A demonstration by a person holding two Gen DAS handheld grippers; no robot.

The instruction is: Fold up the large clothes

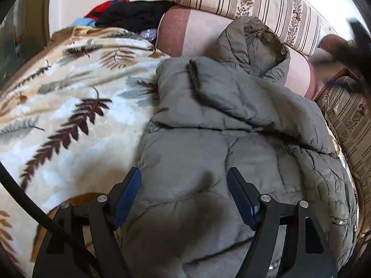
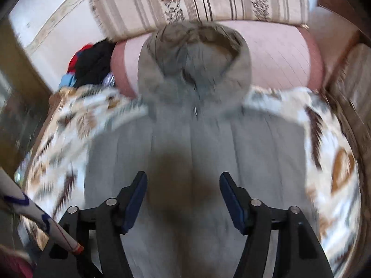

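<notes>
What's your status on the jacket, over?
Left gripper open, empty. Right gripper open, empty. Grey puffer jacket spread on leaf-print blanket, hood against bolster. Nothing on top of it.

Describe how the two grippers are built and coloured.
Both the left gripper and the right gripper have black linkage arms with silver pivot pins and flat dark-blue pads. A black cable runs past the left one.
</notes>
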